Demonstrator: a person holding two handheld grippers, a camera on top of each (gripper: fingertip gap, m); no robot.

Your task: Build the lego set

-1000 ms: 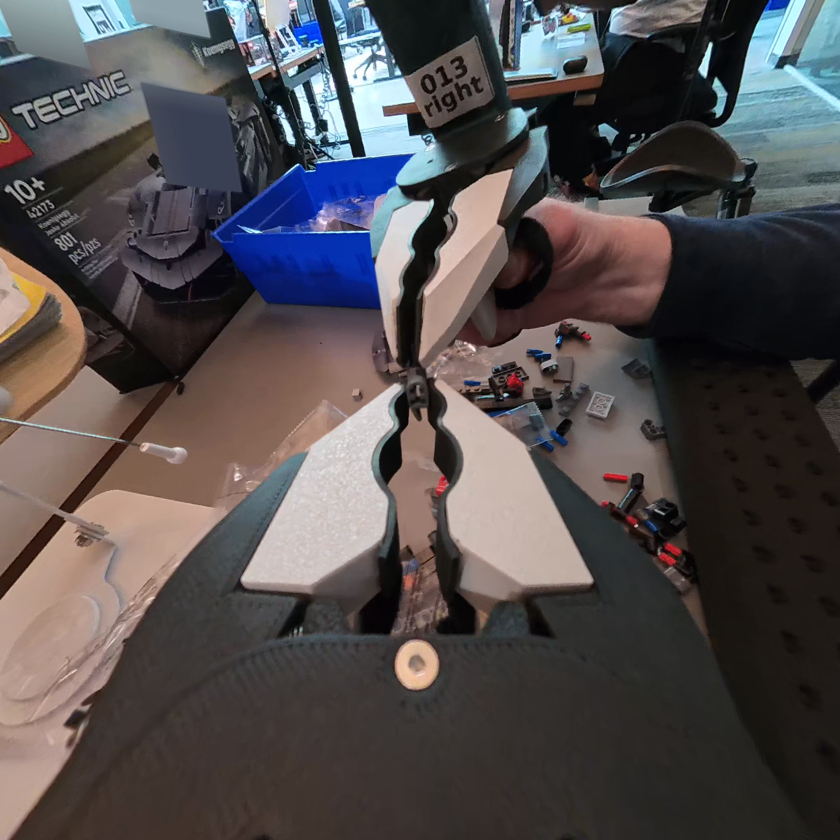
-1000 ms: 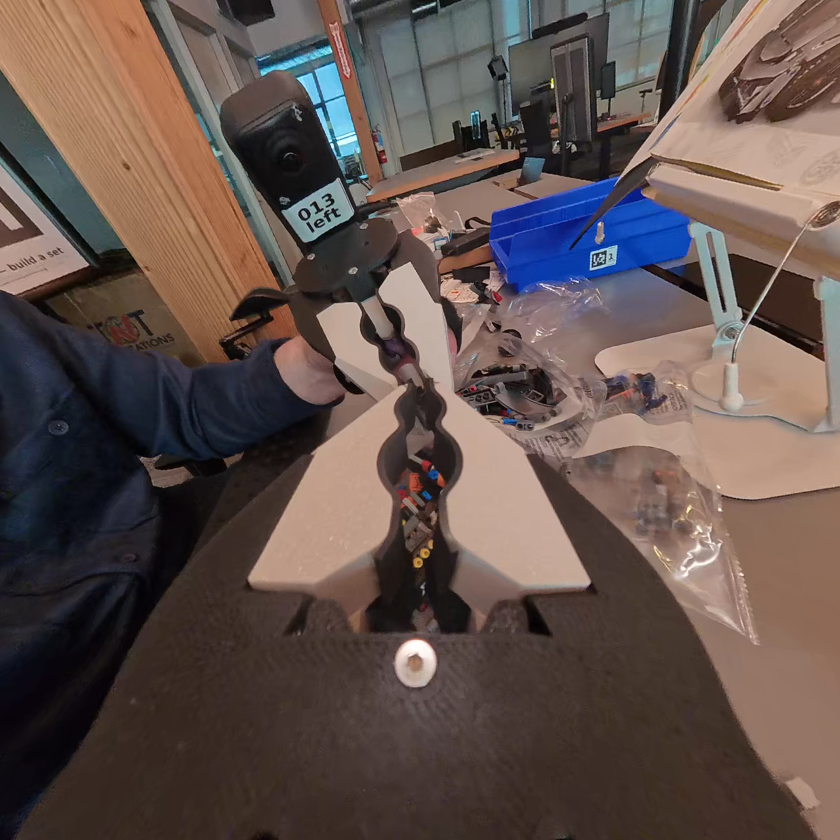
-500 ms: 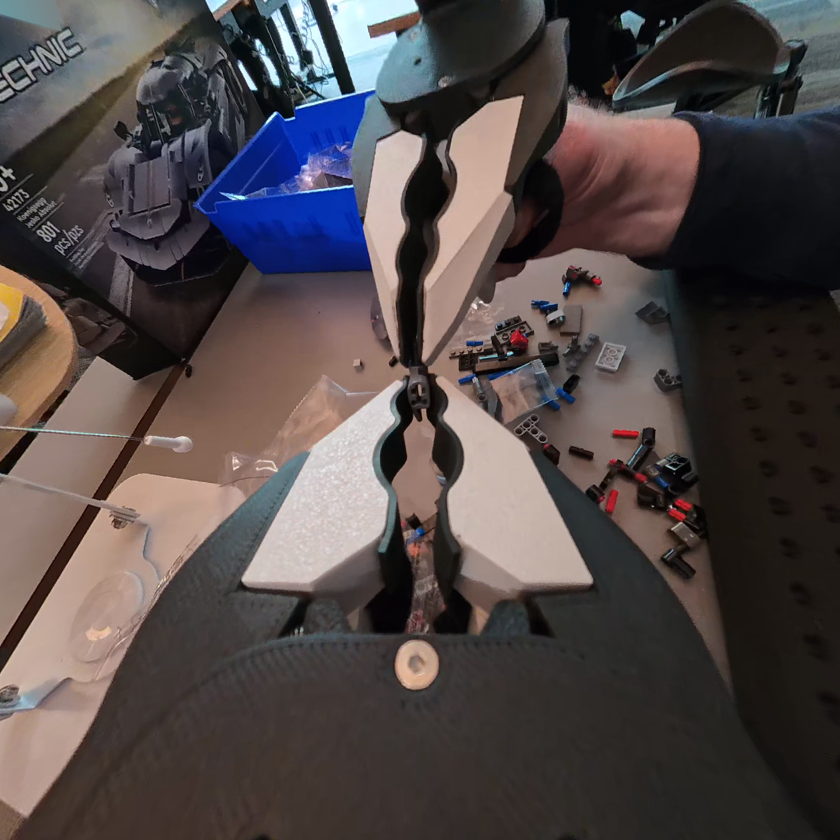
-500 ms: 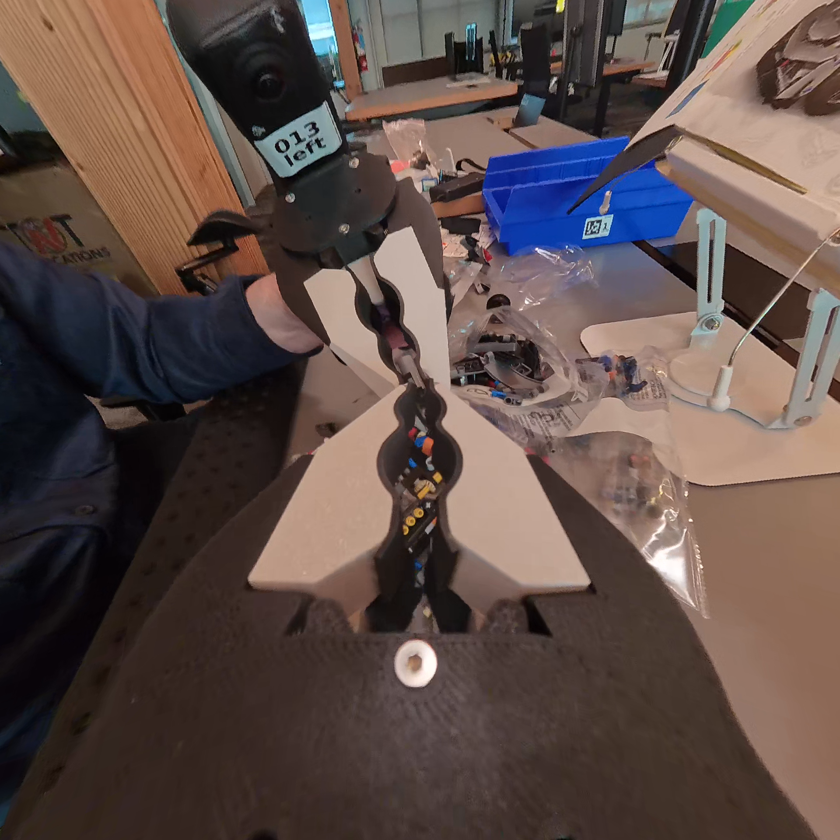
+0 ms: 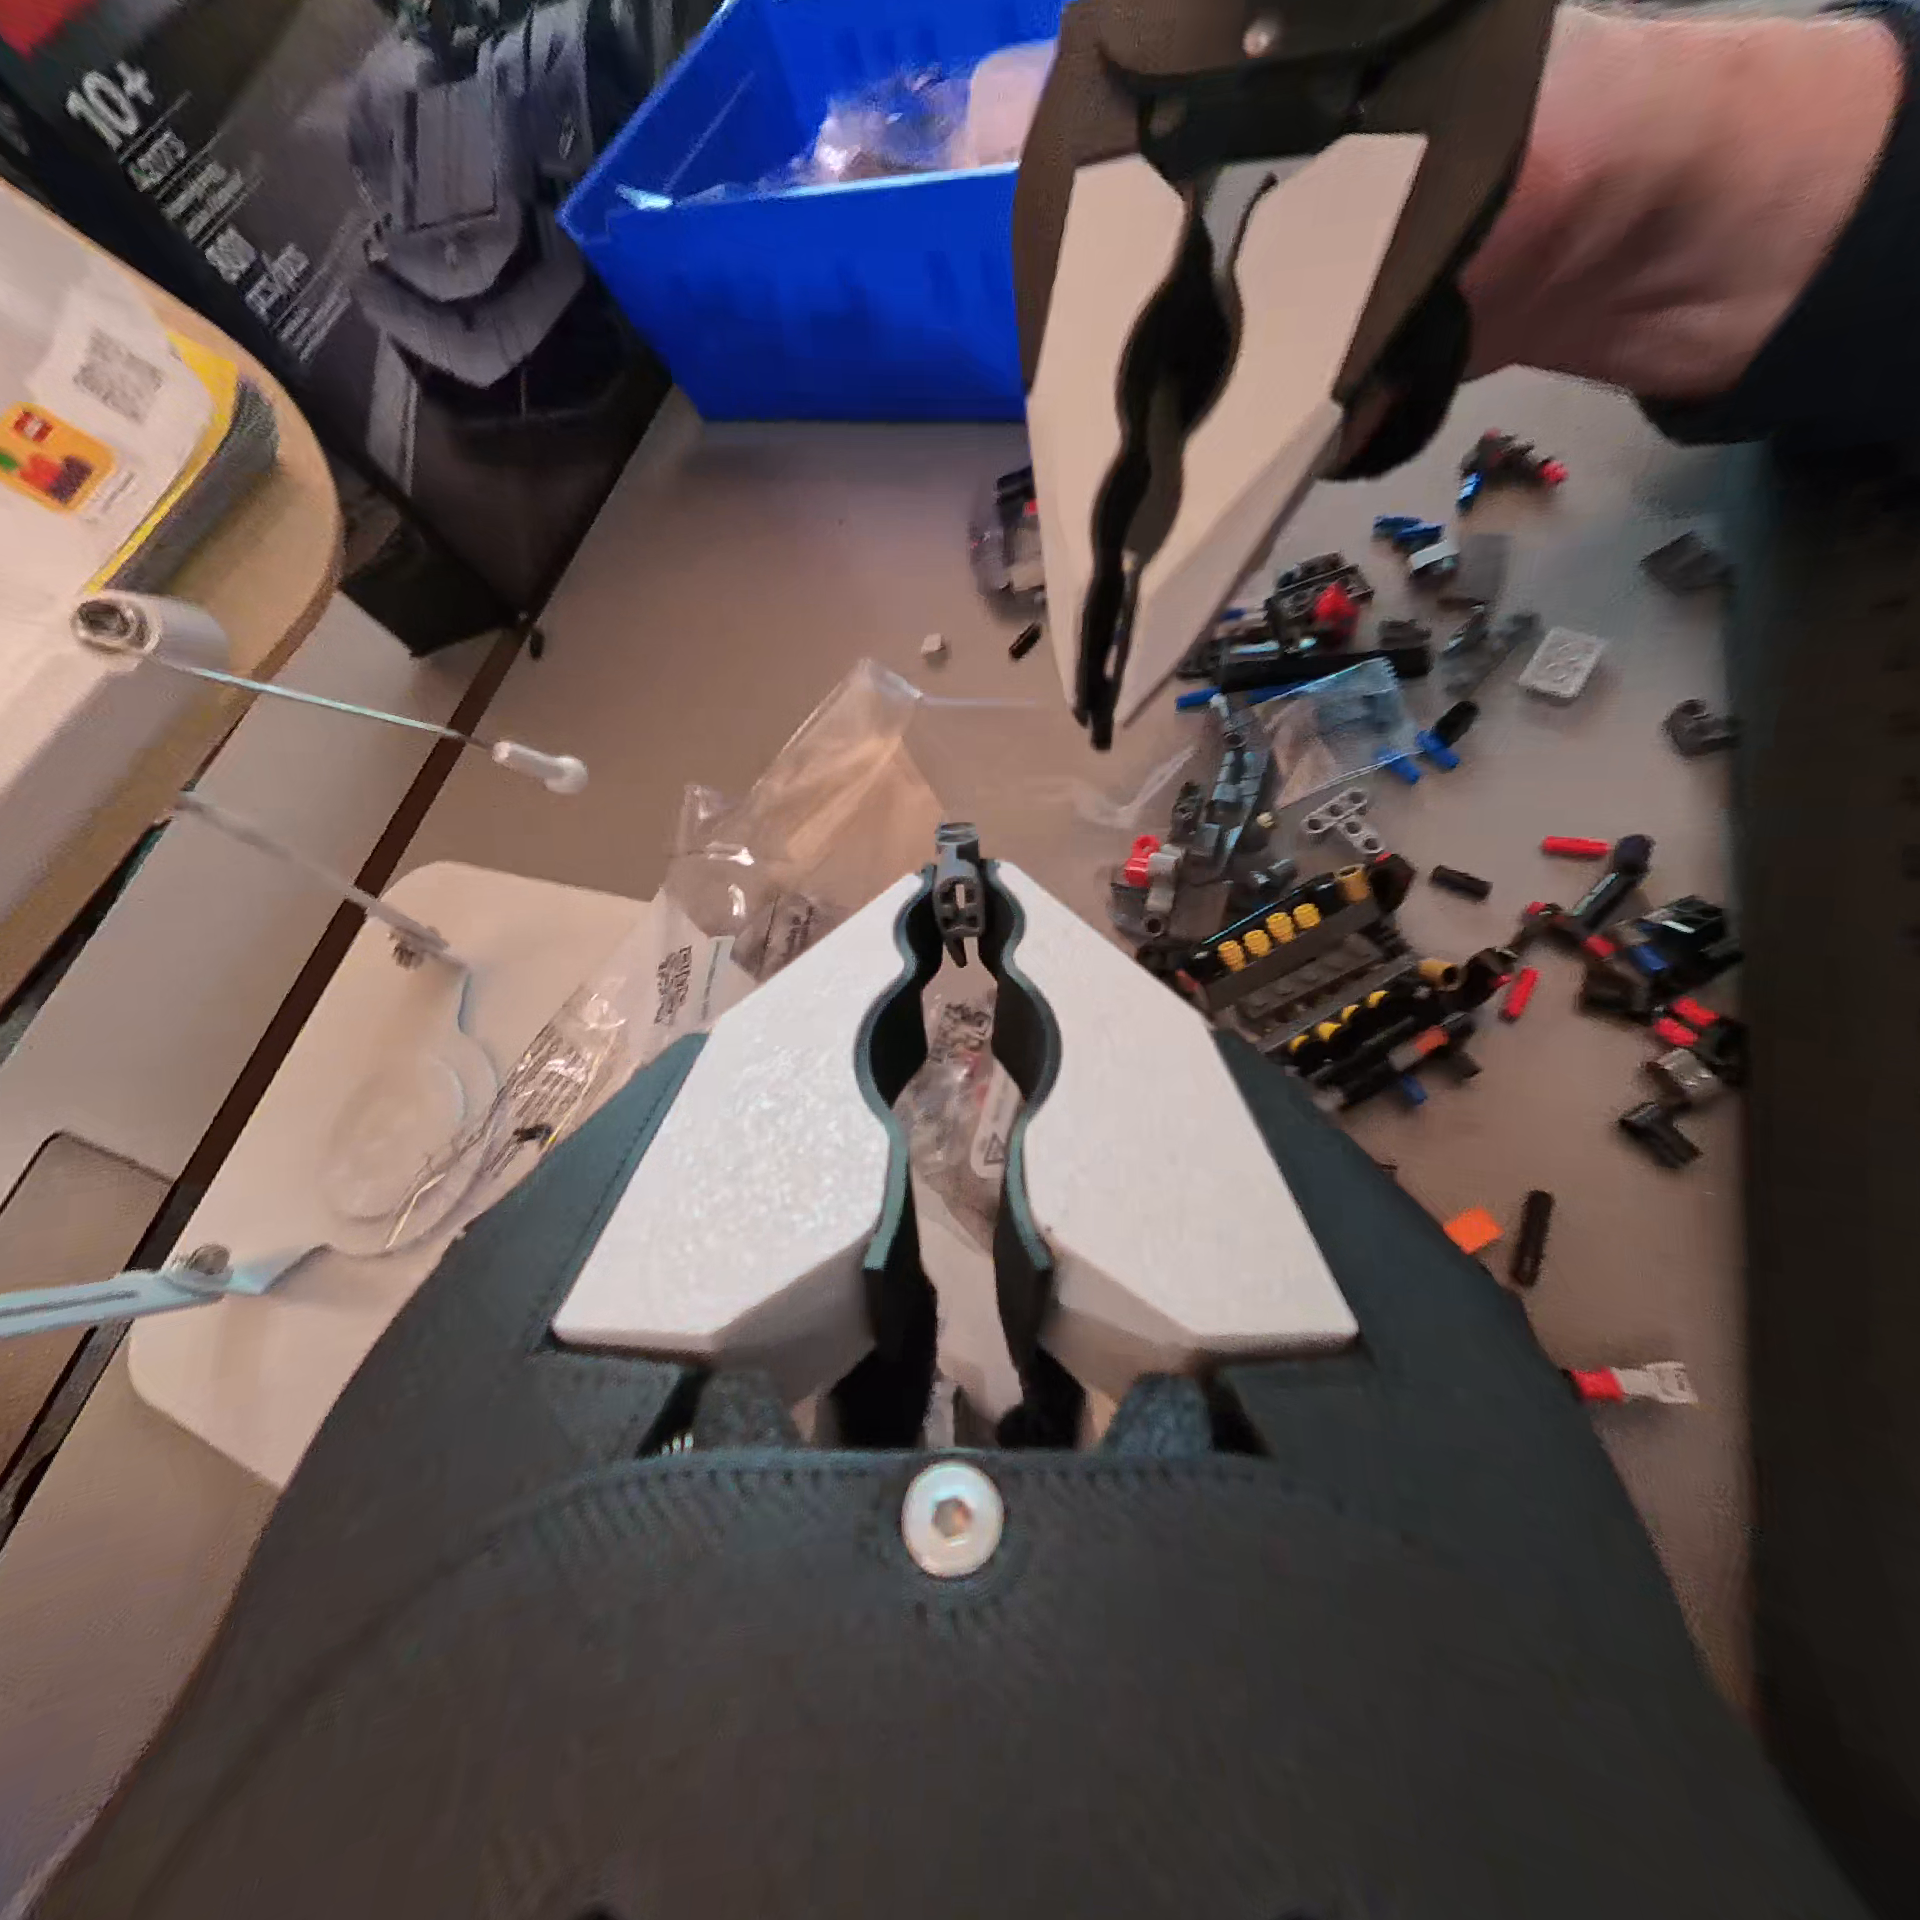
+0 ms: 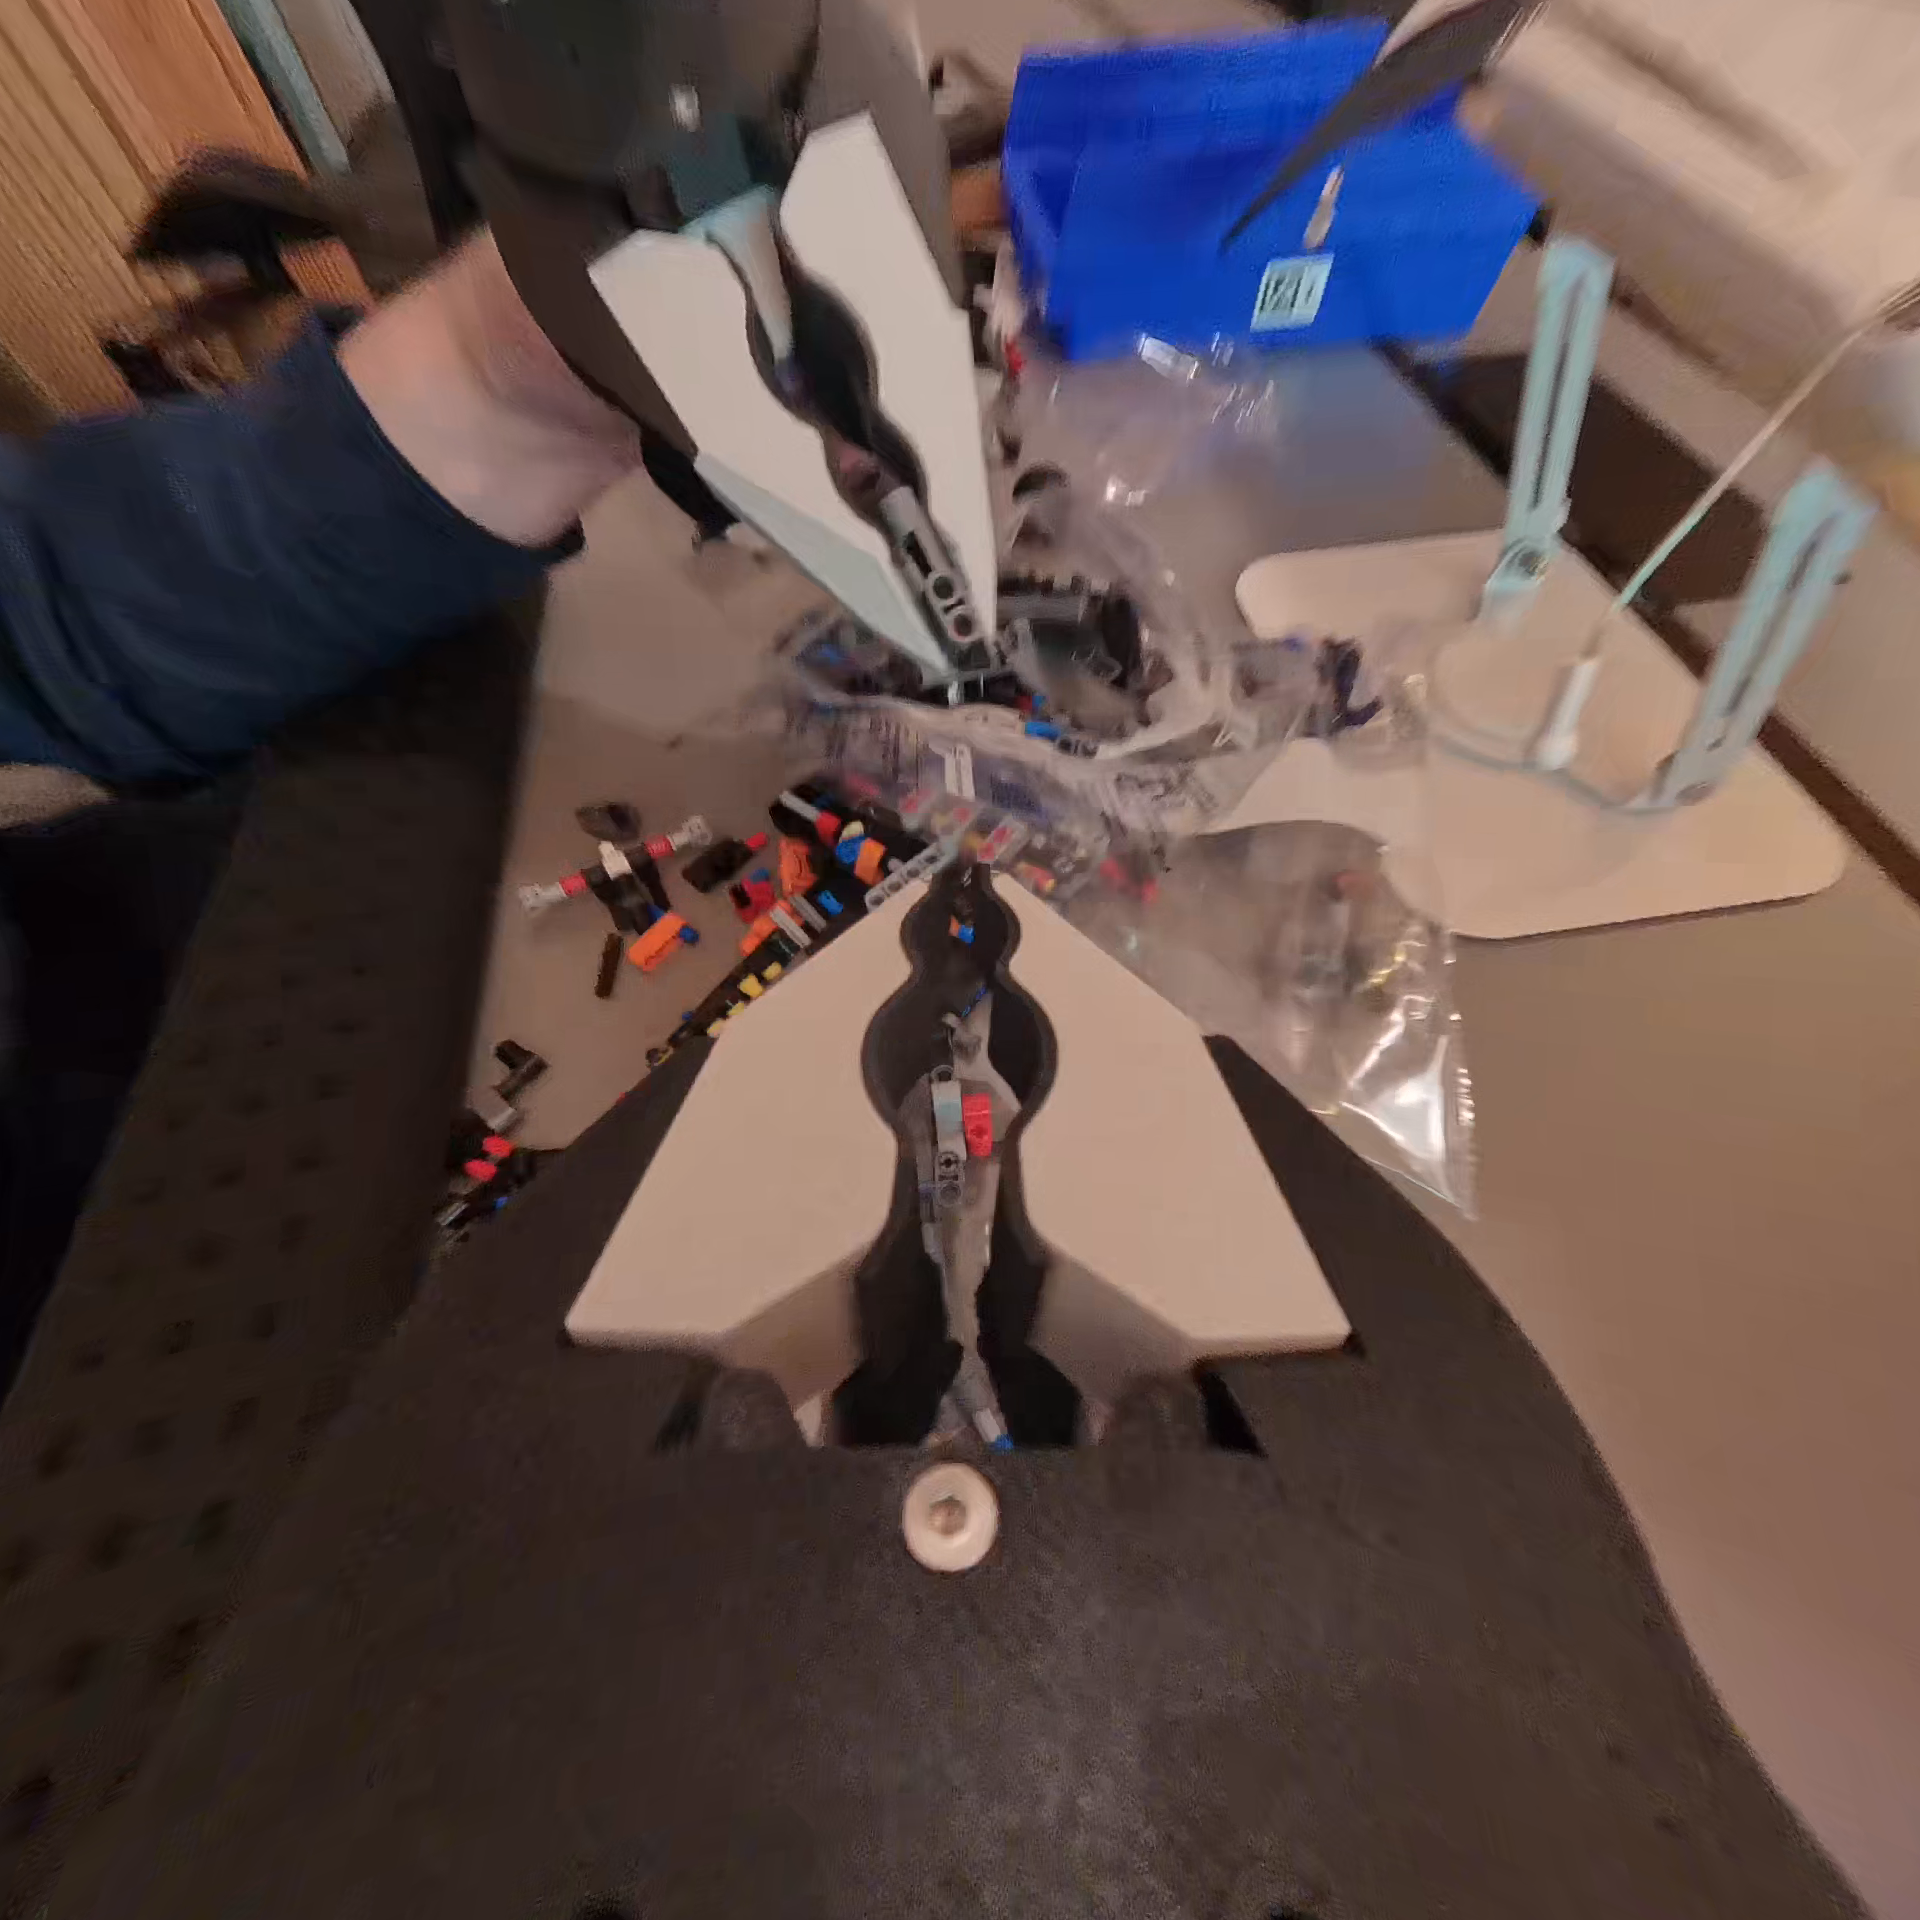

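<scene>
Left tongs [image 5: 958,883] clamped on small dark grey lego connector piece [image 5: 957,896], raised above grey bench [image 5: 727,540]. Right tongs [image 5: 1098,727] pressed together, holding nothing visible, apart from connector. Loose coloured lego pieces [image 5: 1351,956] scattered beneath; blue plastic bin [image 5: 821,281] behind.

White-faced fingers with black wavy inner edges on the left gripper [image 5: 958,894] clasp a dark grey connector piece [image 5: 958,899], and the right gripper [image 5: 1099,727] shows the same white and black. The grey-beige table [image 5: 727,582] carries loose lego pieces [image 5: 1455,935] in black, grey, red, blue, yellow and orange, clear plastic bags [image 5: 821,790] with black print, and a bright blue bin [image 5: 831,281]. A dark, grey-toned lego box [image 5: 364,260] stands at left, a white stand [image 6: 1538,790] has pale blue-grey brackets, and the sleeve [image 6: 229,561] is navy.
</scene>
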